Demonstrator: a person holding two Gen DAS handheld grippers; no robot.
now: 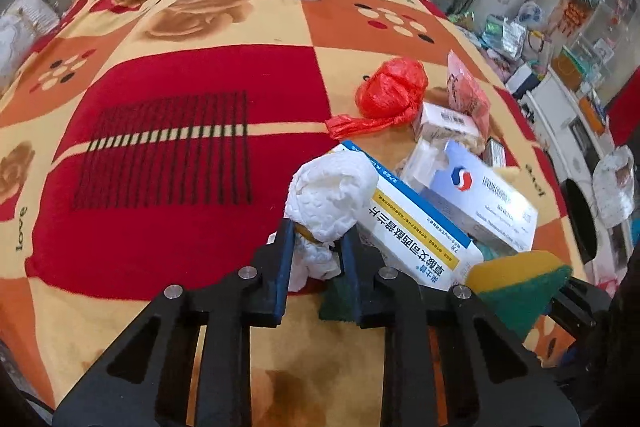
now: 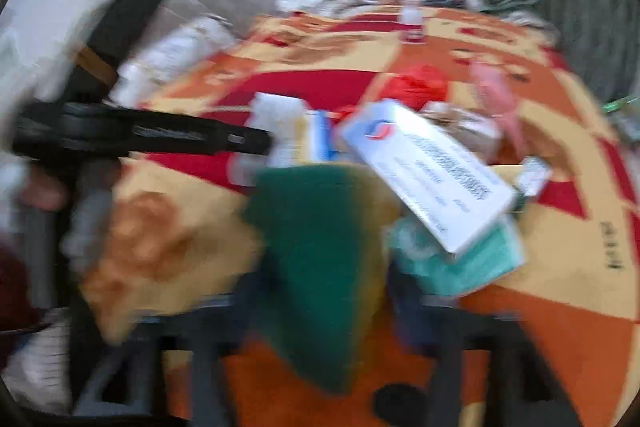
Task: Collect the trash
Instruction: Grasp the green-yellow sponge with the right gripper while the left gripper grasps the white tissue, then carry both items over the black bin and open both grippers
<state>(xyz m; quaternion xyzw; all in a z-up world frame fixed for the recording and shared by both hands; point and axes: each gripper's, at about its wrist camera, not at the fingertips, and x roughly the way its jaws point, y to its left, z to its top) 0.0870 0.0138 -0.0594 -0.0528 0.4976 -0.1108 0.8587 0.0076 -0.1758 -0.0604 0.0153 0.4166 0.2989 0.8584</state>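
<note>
Grab step. Left tongs (image 1: 318,247) clenched on crumpled white tissue wad (image 1: 330,197); right tongs (image 2: 324,291) gripping green-and-yellow scouring sponge (image 2: 316,259), both low over the patterned red-orange bed blanket (image 1: 160,155). Next, probably: lift clear of white-and-blue cardboard medicine boxes (image 1: 416,227), carry to bin.

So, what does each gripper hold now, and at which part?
The left gripper holds the crumpled white tissue by its lower end. The right gripper holds the green and yellow sponge near its lower edge.
</note>
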